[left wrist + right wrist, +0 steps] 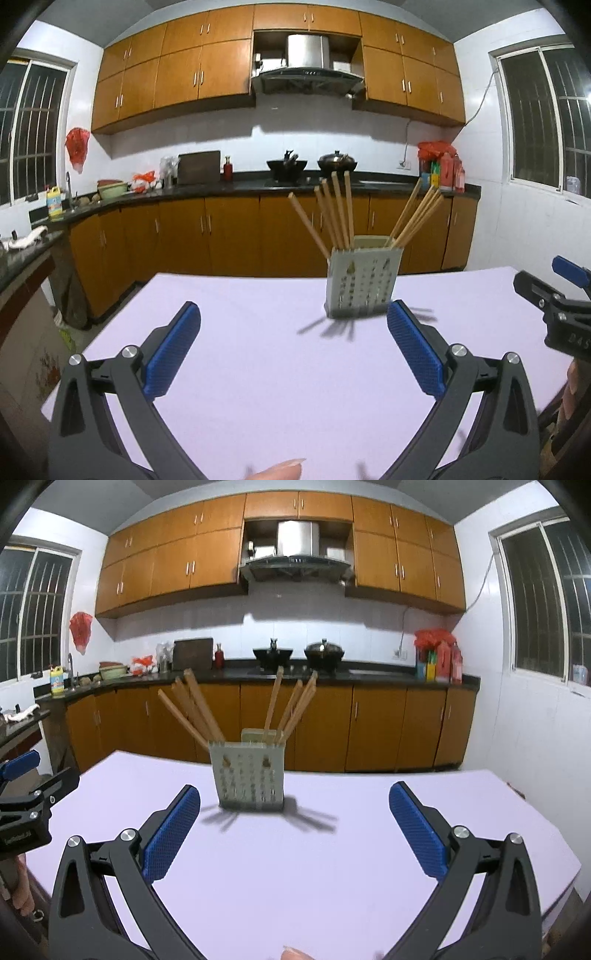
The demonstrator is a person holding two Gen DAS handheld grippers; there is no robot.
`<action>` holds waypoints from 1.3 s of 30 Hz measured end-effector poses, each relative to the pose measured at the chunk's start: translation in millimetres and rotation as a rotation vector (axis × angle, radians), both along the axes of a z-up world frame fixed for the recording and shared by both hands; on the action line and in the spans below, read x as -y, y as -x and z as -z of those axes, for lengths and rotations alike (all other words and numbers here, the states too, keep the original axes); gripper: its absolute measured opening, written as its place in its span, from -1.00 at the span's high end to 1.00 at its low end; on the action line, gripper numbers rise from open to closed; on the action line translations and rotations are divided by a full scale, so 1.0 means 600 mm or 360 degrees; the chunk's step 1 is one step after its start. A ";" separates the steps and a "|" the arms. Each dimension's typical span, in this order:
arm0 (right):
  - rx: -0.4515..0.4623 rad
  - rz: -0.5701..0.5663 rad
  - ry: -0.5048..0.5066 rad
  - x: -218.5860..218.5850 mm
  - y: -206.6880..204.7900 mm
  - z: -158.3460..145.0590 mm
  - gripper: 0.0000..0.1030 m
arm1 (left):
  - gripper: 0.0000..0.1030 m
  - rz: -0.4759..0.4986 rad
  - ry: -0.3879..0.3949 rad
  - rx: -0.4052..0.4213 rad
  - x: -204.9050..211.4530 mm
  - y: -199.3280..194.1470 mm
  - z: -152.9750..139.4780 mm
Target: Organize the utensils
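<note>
While both grippers hang wide apart and empty, the chopsticks stand in their holder on the purple table.

The table (pixel 258 369) is flat and purple, in a kitchen with brown cupboards (pixel 221 66), white tile walls and a dark counter (pixel 207 188) along the back. On the counter sit two black pots (pixel 273 653), a red bottle (pixel 228 168) and a cutting board (pixel 199 167). The gray holder (pixel 360 282) stands near the far edge of the table, toward the middle, with nothing in front of it. Wooden chopsticks (pixel 338 210) lean out of it in two bunches, one left and one right. The left gripper (pixel 293 314) and the right gripper (pixel 293 794) point at the holder from the near side, not touching it. A fingertip (pixel 284 469) shows at the near edge.
</note>
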State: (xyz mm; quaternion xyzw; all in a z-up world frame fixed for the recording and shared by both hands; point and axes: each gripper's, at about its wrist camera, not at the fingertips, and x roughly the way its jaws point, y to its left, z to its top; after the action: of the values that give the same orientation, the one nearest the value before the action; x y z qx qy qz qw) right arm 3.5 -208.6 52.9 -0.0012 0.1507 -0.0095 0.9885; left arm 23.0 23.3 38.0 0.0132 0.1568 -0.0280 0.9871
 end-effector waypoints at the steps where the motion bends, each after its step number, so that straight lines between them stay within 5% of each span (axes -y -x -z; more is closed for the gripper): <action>1: -0.0009 0.0002 0.0004 -0.001 0.002 0.005 -0.97 | -0.92 -0.0006 0.0002 -0.0009 -0.001 0.002 0.008; 15: -0.0099 0.0008 -0.0010 -0.015 0.018 0.063 -0.97 | -0.92 -0.0006 -0.0014 -0.0064 0.003 0.012 0.051; 39: -0.0139 0.0011 -0.0053 -0.007 0.015 0.076 -0.97 | -0.92 0.0007 -0.0022 -0.0097 0.008 0.003 0.059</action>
State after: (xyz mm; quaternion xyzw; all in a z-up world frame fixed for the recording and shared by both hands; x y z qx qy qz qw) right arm -5.5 -204.7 7.1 0.0154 0.1939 -0.0102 0.9808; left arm 21.2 18.6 2.8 0.0196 0.1870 -0.0294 0.9817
